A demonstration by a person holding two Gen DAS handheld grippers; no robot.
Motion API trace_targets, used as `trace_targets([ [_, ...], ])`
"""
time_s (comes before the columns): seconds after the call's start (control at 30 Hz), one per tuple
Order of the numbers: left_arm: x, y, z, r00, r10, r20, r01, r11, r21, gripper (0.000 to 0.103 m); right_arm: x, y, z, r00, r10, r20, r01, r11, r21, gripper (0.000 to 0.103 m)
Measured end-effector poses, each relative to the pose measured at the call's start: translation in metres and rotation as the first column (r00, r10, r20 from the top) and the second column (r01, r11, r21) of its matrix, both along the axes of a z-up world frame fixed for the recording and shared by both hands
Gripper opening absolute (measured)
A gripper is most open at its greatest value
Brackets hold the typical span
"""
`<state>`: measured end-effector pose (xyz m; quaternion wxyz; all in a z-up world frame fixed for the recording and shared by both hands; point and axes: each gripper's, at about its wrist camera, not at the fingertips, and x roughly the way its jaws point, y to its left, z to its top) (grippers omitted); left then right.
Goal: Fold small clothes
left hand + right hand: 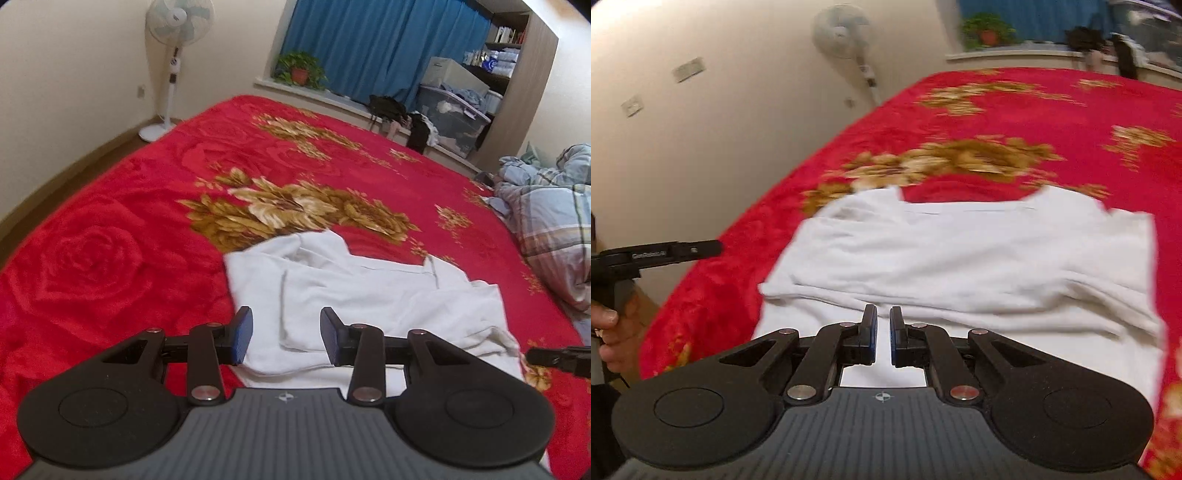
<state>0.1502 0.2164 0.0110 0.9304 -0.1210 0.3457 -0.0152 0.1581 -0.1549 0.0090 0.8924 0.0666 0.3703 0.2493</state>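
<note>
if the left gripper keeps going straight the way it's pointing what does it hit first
Most likely the white garment lying on the red blanket. The left gripper is open and aimed over its near folded edge, with nothing between them. How high it sits above the cloth is unclear from the fisheye view.

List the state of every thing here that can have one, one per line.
left gripper: open, above the garment's near edge, holding nothing.
right gripper: nearly closed with a narrow gap, nothing visibly clamped.
white garment: on the red blanket, partly folded, wrinkled.
standing fan: blades look still.
blue curtain: drawn shut.
storage bin: lid on, clothes piled above.
</note>
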Motion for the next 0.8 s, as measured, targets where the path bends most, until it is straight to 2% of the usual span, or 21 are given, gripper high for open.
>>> trace_targets([
  [0.03, 0.006, -0.001, -0.002, 1.000, -0.019, -0.012, 0.019, 1.000, -0.002, 0.033, -0.004, -0.009, 0.007, 1.000, -0.030, 0.000, 0.030, 1.000, -0.002, 0.014],
  [0.1, 0.019, -0.001, -0.008, 0.999, -0.028, -0.041, 0.027, 0.999, -0.019, 0.028, -0.018, -0.031, 0.014, 0.995, -0.098, 0.004, 0.098, 0.995, -0.003, 0.018],
  [0.2, 0.045, 0.005, -0.023, 0.995, -0.008, -0.097, -0.003, 0.994, -0.112, 0.028, -0.025, -0.057, 0.014, 0.983, -0.180, 0.027, 0.179, 0.983, 0.038, 0.022],
  [0.3, 0.071, 0.005, -0.041, 0.991, 0.010, -0.135, -0.030, 0.989, -0.142, 0.028, -0.024, -0.077, -0.009, 0.963, -0.268, 0.036, 0.266, 0.962, 0.059, 0.022],
  [0.4, 0.093, 0.005, -0.061, 0.987, 0.023, -0.158, -0.044, 0.990, -0.135, 0.029, -0.008, -0.095, -0.032, 0.931, -0.360, -0.065, 0.365, 0.927, 0.081, 0.025],
  [0.57, 0.112, 0.005, -0.093, 0.974, 0.013, -0.226, -0.048, 0.987, -0.153, 0.031, 0.012, -0.118, -0.052, 0.888, -0.432, -0.157, 0.451, 0.885, 0.117, 0.025],
  [0.6, 0.113, 0.003, -0.093, 0.976, 0.006, -0.218, -0.038, 0.989, -0.142, 0.029, 0.016, -0.120, -0.055, 0.882, -0.439, -0.171, 0.462, 0.878, 0.128, 0.025],
  [0.67, 0.113, 0.000, -0.087, 0.980, -0.024, -0.197, -0.004, 0.990, -0.140, 0.002, 0.023, -0.125, -0.060, 0.869, -0.457, -0.192, 0.485, 0.863, 0.140, 0.025],
  [0.73, 0.108, 0.004, -0.070, 0.989, -0.013, -0.148, -0.010, 0.989, -0.151, 0.003, 0.032, -0.123, -0.068, 0.855, -0.463, -0.234, 0.502, 0.852, 0.148, 0.025],
  [0.8, 0.096, 0.015, -0.042, 0.998, 0.020, -0.062, -0.032, 0.978, -0.206, 0.003, 0.042, -0.122, -0.080, 0.844, -0.450, -0.293, 0.507, 0.847, 0.157, 0.025],
])
